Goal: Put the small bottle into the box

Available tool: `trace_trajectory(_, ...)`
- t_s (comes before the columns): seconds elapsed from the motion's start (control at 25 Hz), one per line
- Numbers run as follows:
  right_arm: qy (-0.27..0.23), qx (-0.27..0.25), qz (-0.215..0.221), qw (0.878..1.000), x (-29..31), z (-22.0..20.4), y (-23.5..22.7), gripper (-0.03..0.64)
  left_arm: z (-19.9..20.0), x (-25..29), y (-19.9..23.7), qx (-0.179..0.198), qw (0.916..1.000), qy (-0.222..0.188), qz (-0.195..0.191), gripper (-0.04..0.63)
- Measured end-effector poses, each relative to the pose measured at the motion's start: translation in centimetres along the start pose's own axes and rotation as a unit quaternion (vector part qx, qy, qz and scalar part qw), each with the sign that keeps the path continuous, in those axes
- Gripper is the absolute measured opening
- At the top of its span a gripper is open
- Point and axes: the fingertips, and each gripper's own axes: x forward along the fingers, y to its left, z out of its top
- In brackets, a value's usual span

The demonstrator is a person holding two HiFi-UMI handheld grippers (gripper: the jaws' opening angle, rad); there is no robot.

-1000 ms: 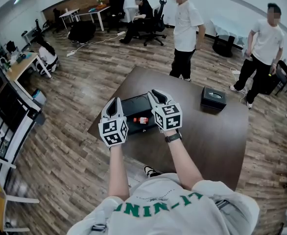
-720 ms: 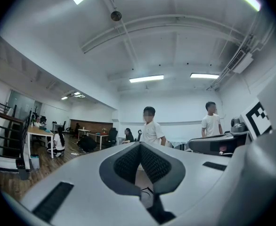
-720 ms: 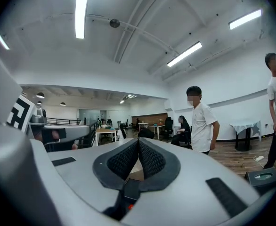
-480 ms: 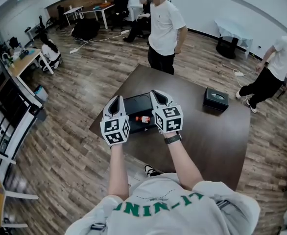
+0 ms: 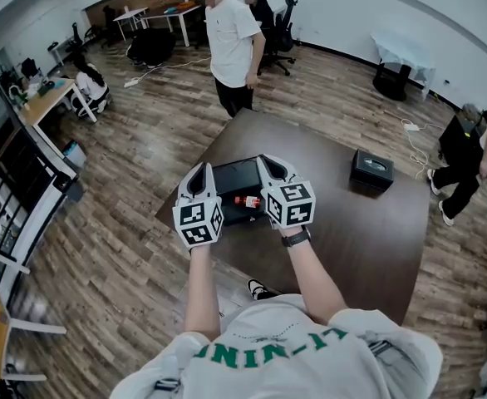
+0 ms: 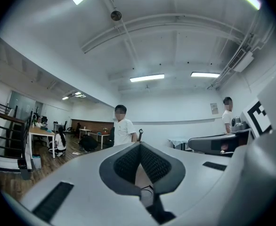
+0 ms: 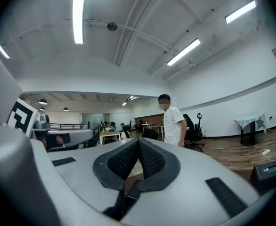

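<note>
Head view: the left gripper (image 5: 199,173) and right gripper (image 5: 273,166) are held side by side, near each other, over the near part of a dark brown table (image 5: 343,231), both pointing away from the wearer. The small bottle (image 5: 245,201), red-labelled, lies on its side between the two grippers, touched by neither. It sits at the near portion of the open black box (image 5: 237,175); whether it rests inside the box or on the table just against it cannot be determined from this angle. A second black box (image 5: 371,169), closed, stands well apart to the right on the same table. A person in a white shirt (image 5: 231,36) stands at the table's far edge. Left gripper view: the left gripper (image 6: 139,146) has its two ribbed pads meeting at the tips, claw closed, nothing between them; only a narrow wedge of background shows below the contact point. The person in a white shirt (image 6: 124,132) is seen beyond the tips. Right gripper view: the right gripper (image 7: 139,141) likewise has its pads pressed together at the tips, claw closed and empty. The person in a white shirt (image 7: 172,124) stands just right of the tips, and the second black box (image 7: 270,171) shows at the lower right edge.
</note>
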Motion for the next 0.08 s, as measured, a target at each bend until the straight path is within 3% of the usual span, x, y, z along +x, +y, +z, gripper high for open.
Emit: trace_trajectory(0.08, 0.001, 0.004, 0.0, 1.0, -0.17, -0.16, -0.03, 0.014, -0.3, -0.16, 0.07, -0.001, 1.0, 0.003, 0.0, 0.005)
